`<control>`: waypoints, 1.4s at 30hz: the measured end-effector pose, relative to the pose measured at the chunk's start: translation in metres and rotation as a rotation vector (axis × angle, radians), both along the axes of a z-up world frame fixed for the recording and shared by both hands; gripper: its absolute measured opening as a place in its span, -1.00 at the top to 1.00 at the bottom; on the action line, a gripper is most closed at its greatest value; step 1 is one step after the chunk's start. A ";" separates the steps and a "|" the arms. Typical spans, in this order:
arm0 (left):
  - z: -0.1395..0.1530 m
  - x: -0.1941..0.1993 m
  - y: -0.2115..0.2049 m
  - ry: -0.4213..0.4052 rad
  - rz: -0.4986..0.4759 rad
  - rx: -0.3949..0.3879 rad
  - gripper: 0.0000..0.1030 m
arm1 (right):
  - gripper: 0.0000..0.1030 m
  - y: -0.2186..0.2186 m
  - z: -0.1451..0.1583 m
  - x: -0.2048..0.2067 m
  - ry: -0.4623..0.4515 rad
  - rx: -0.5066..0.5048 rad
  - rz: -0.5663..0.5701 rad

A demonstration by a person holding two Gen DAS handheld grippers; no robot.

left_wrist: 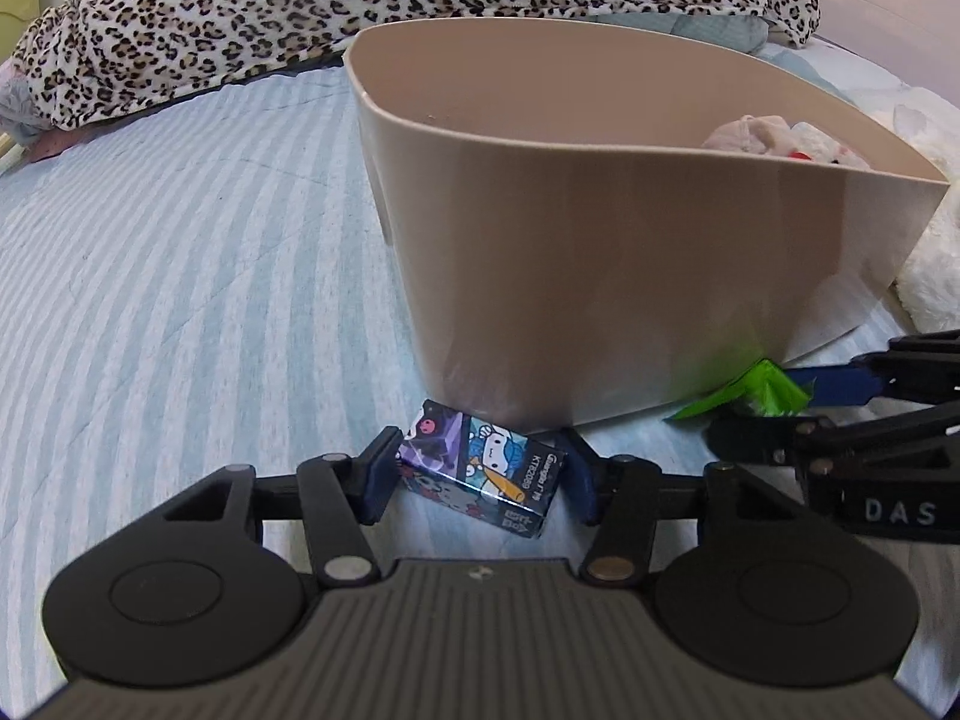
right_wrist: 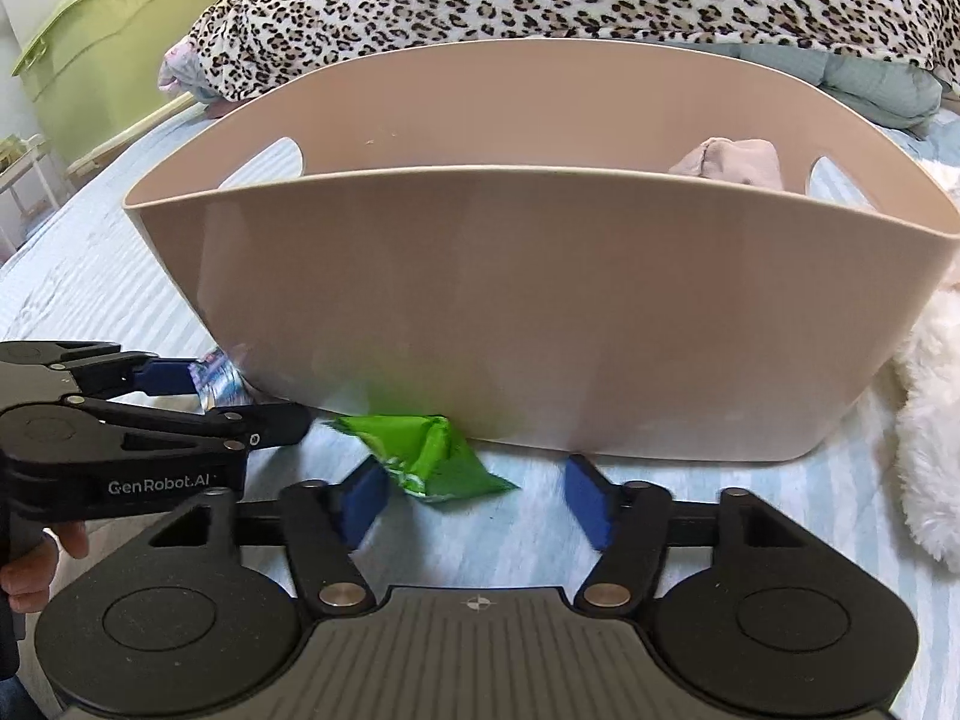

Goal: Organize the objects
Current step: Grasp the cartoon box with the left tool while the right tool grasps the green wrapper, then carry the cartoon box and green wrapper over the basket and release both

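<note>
A small cartoon-printed box (left_wrist: 480, 468) lies on the striped bedsheet in front of a beige plastic basket (left_wrist: 600, 276). My left gripper (left_wrist: 480, 471) has its blue pads on both sides of the box and appears shut on it. A green foil packet (right_wrist: 426, 456) lies at the basket's base (right_wrist: 480, 312). My right gripper (right_wrist: 480, 501) is open, its left pad touching the packet, which sits left of centre between the fingers. The packet also shows in the left wrist view (left_wrist: 756, 393). A plush toy (left_wrist: 780, 141) lies inside the basket.
A leopard-print blanket (left_wrist: 360, 6) is bunched behind the basket. A white fluffy item (right_wrist: 930, 438) lies to the basket's right. A green storage bin (right_wrist: 114, 54) stands off the bed at the far left. Striped sheet (left_wrist: 180, 300) stretches to the left.
</note>
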State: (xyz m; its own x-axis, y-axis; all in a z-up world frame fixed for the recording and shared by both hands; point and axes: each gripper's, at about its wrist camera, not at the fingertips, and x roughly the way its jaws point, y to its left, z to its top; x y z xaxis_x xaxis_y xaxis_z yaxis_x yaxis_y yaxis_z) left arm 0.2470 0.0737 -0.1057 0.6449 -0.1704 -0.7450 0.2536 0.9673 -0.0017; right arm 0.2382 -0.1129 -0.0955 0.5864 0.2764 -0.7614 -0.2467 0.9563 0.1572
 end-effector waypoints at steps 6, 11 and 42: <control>0.005 -0.011 0.006 0.009 0.042 -0.071 -0.10 | 0.51 -0.002 0.004 -0.009 -0.001 -0.011 0.037; 0.014 -0.025 0.002 -0.004 0.027 -0.064 -0.10 | 0.62 -0.005 0.009 -0.020 -0.019 -0.017 0.066; 0.144 -0.032 -0.035 -0.307 0.050 -0.057 -0.10 | 0.61 -0.072 0.133 -0.028 -0.326 0.163 0.002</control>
